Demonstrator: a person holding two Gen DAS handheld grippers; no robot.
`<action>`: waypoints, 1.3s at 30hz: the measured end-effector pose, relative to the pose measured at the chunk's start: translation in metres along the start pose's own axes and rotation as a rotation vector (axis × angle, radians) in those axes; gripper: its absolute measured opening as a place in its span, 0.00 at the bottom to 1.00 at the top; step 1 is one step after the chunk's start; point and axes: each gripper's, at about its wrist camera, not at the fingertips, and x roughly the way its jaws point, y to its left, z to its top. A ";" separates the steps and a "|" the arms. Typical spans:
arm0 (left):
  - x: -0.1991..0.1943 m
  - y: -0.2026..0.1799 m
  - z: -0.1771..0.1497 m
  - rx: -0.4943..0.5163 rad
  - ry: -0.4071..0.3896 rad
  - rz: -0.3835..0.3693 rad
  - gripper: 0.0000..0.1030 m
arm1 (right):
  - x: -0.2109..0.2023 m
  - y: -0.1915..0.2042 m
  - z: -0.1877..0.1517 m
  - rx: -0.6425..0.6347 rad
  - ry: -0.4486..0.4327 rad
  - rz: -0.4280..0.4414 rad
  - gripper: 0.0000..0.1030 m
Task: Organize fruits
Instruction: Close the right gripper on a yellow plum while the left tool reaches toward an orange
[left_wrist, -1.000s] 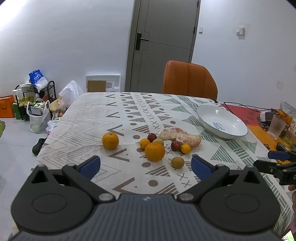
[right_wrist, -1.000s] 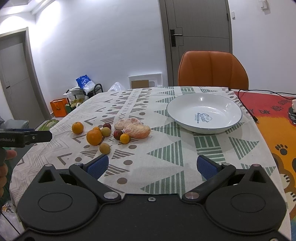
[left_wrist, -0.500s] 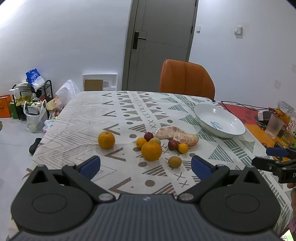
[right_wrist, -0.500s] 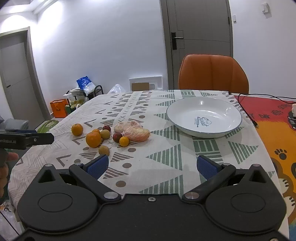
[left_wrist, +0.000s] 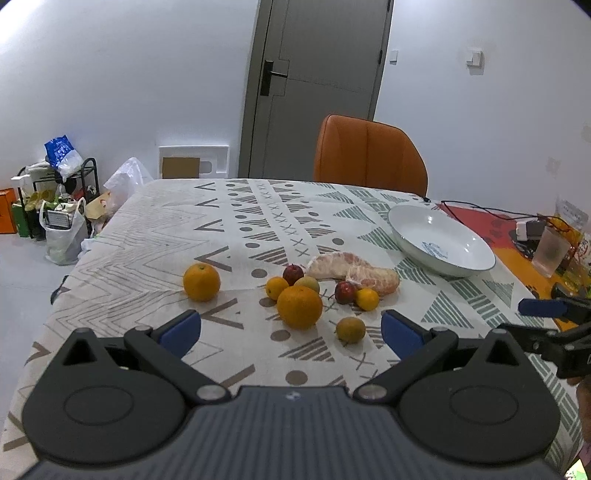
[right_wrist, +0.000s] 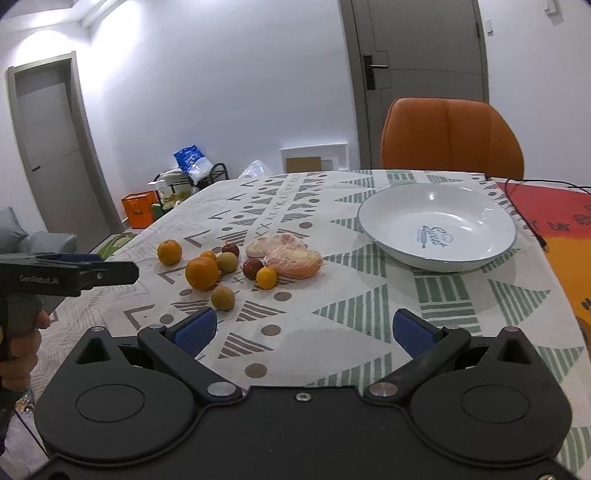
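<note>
A cluster of fruit lies on the patterned tablecloth: a large orange (left_wrist: 299, 306), a lone orange (left_wrist: 201, 281) to its left, peeled pomelo pieces (left_wrist: 354, 271), two small red fruits, small yellow citrus and a brownish fruit (left_wrist: 350, 329). An empty white bowl (left_wrist: 441, 240) stands to the right; it also shows in the right wrist view (right_wrist: 436, 227). My left gripper (left_wrist: 291, 330) is open and empty, just short of the cluster. My right gripper (right_wrist: 303, 328) is open and empty, near the table's front edge, with the fruit (right_wrist: 201, 272) ahead to its left.
An orange chair (left_wrist: 369, 155) stands behind the table's far edge. A cable, a glass (left_wrist: 552, 251) and clutter lie on the red mat at the right. Bags and a rack stand on the floor at the left.
Both grippers have drawn slightly closer to the table and fruit. Both stay open. No fruit has moved.
</note>
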 end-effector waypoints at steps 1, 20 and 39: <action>0.002 0.001 0.000 -0.004 0.000 -0.006 0.98 | 0.003 0.000 0.000 0.001 0.002 0.006 0.99; 0.047 0.015 -0.002 -0.042 0.046 -0.048 0.82 | 0.055 0.013 0.010 -0.012 0.079 0.135 0.68; 0.071 0.033 -0.002 -0.091 0.091 -0.100 0.71 | 0.106 0.040 0.016 -0.038 0.168 0.228 0.42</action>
